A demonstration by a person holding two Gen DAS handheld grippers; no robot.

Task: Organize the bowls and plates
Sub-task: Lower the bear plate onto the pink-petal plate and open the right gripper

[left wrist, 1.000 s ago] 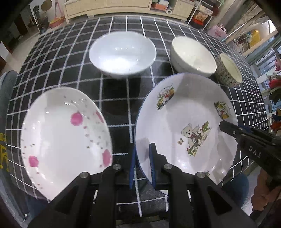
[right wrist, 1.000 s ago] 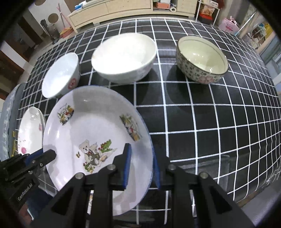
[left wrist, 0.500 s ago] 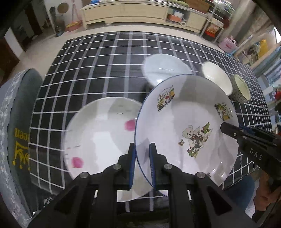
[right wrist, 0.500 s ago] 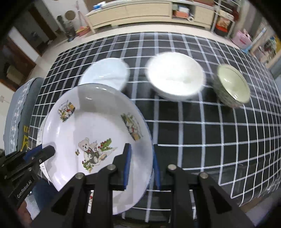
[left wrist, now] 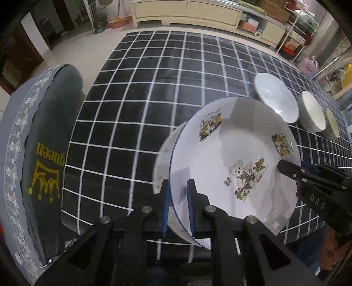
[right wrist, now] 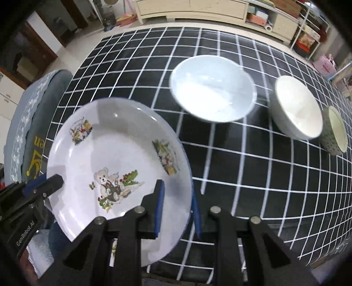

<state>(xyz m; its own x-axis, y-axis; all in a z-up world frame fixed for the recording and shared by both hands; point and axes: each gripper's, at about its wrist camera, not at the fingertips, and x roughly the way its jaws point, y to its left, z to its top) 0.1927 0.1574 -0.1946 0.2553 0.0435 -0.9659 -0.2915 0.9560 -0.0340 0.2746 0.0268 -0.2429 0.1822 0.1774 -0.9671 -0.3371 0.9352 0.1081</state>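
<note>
While clenched on opposite rims of the bear plate (left wrist: 233, 158), left claw (left wrist: 177, 204) and right claw (right wrist: 176, 204) risk chipping the plate underneath (left wrist: 164, 151) at nine o'clock.

Home living room; long cream sideboard (left wrist: 187, 11); cluttered shelves (left wrist: 294, 26)

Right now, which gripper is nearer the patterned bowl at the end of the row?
Right. The right gripper grips the bear plate on the rim facing the patterned bowl; the left gripper grips the opposite rim.

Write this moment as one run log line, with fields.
left gripper: shut on bear plate | right gripper: shut on bear plate | under it: second plate
</note>
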